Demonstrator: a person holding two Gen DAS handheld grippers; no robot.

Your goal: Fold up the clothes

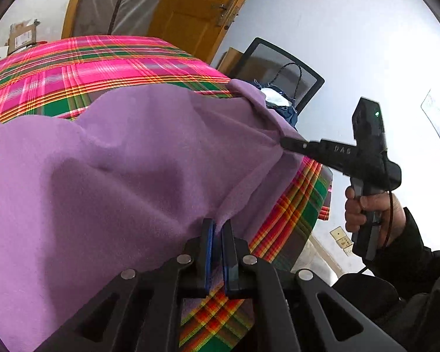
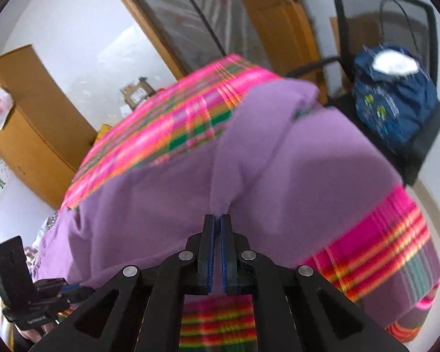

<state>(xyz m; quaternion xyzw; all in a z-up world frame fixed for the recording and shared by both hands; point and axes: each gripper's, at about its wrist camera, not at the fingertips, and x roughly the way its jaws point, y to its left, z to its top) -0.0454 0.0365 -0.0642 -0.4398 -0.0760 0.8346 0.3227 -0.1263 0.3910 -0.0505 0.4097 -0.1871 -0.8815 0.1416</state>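
A: Purple garment (image 1: pixel 108 170) right in the middle of the left wrist view, spread wide and rumpled over the bench, filling the centre and the whole left of the frame. Soft fleece look, big creases running toward its right edge.

B: And it covers the plaid cloth (image 1: pixel 82 67) that dresses the bench, pink, green and orange, showing at the upper left and again down the lower right where it hangs over the edge.

A: Left gripper (image 1: pixel 218 226) at bottom centre, jaws clenched on a pinch of the purple hem, fabric bunching up between the blue pads.

B: Right gripper (image 1: pixel 284 143) comes in from the right of that same frame, nose tight on a pulled ridge of the garment near its right edge. A hand (image 1: pixel 366 208) in a dark sleeve grips its handle at the lower right.

A: From the right wrist view, same story: right gripper (image 2: pixel 217 218) at bottom centre, pads nearly together with a peak of the purple garment (image 2: pixel 278 176) nipped between them. That picture is smeared with blur.

B: The left gripper's body sits in its lower left corner; jaws can't be made out from there.

A: Further out: a black mesh chair (image 2: pixel 390 23) at upper right carrying a blue bag (image 2: pixel 396 108), a wooden door (image 1: pixel 196 3) at top centre, a wooden cabinet (image 2: pixel 29 111) on the left.
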